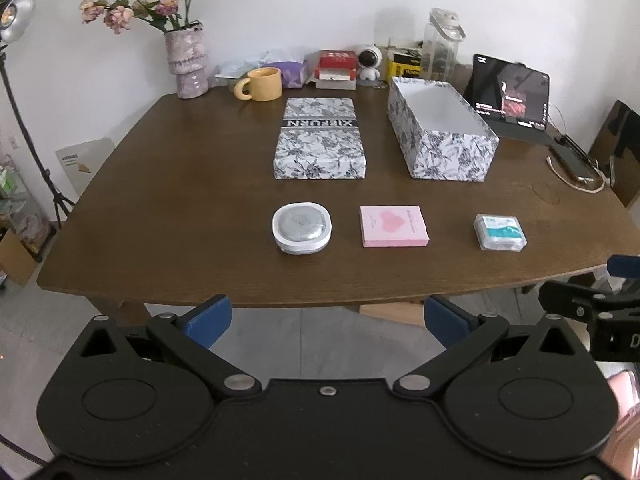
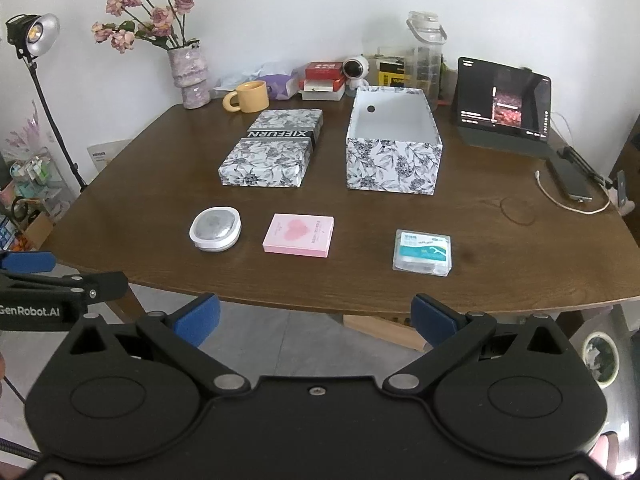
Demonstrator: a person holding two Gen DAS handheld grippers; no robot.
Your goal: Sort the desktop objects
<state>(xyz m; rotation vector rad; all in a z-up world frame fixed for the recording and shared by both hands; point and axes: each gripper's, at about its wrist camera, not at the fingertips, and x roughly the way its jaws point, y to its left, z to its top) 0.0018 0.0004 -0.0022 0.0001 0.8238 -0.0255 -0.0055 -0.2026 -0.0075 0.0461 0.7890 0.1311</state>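
Three small objects lie in a row near the table's front edge: a white round case with a silver top, a pink box with a heart, and a clear floss-pick box. Behind them stand an open floral box and its floral lid. My left gripper is open and empty, held off the table's front edge. My right gripper is also open and empty, off the front edge.
Along the back of the brown table stand a vase of flowers, a yellow mug, stacked boxes, a jar and a tablet. A phone with a cable lies at the right. A lamp stand stands left.
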